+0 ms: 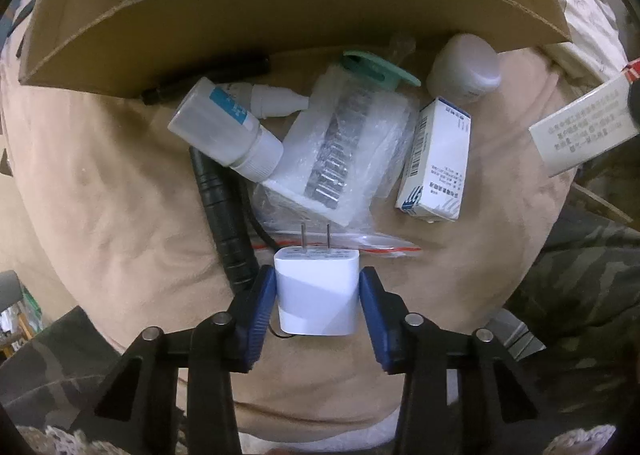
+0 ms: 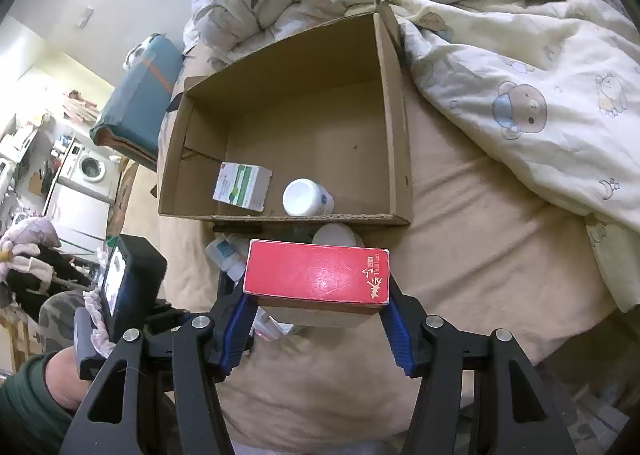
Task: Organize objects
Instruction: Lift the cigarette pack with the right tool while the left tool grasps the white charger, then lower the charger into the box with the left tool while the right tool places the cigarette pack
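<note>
My left gripper (image 1: 318, 295) is shut on a white plug adapter (image 1: 317, 291), prongs pointing forward, above the tan bedsheet. Ahead lie a white bottle (image 1: 228, 131), a bagged part (image 1: 340, 159), a blue-and-white medicine box (image 1: 438, 159), a white jar (image 1: 464, 69) and a black flashlight (image 1: 228, 223). My right gripper (image 2: 318, 309) is shut on a red box (image 2: 318, 275), held above this pile. The open cardboard box (image 2: 400, 135) lies just beyond, holding a green-and-white carton (image 2: 242, 187) and a white bottle (image 2: 306, 197).
A bear-print duvet (image 2: 520, 75) is bunched behind and right of the cardboard box. The box's near wall (image 1: 296, 15) rises just past the pile. A blue bag (image 2: 140, 95) sits off the bed's left edge. The red box's side (image 1: 584, 127) shows at right in the left wrist view.
</note>
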Motion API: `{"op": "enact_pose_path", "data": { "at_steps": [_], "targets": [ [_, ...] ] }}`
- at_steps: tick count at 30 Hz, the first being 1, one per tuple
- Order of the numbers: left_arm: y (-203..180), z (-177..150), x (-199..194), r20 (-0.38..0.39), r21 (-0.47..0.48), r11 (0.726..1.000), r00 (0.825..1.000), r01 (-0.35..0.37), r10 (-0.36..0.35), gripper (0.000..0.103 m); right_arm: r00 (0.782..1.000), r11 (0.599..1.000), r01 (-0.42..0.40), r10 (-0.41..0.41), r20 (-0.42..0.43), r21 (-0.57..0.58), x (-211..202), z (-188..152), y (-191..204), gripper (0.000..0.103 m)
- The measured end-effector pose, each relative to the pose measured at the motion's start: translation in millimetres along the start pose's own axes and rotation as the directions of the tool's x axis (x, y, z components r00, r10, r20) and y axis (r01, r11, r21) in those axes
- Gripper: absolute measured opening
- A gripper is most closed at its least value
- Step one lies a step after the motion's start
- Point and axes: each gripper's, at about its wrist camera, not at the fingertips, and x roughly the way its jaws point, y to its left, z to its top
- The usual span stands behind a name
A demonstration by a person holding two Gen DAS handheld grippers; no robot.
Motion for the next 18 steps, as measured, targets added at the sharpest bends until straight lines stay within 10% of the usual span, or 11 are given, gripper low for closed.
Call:
{"op": "enact_pose_path", "data": {
  "at_steps": [7,18],
  "targets": [
    [7,1,9,-0.008,-0.022,1.0,1.0,0.018,-0.018,0.039,1.0,1.0,0.014,-0.014,-0.017,-0.008,5,-1,2,0.062],
    [29,-20,-100,0.26,-0.029,0.999,0.965,-0.028,0.035,0.039,0.999,0.999,0.033,-0.033,0.011,-0.027,-1,-1,4,0.062]
  ]
}}
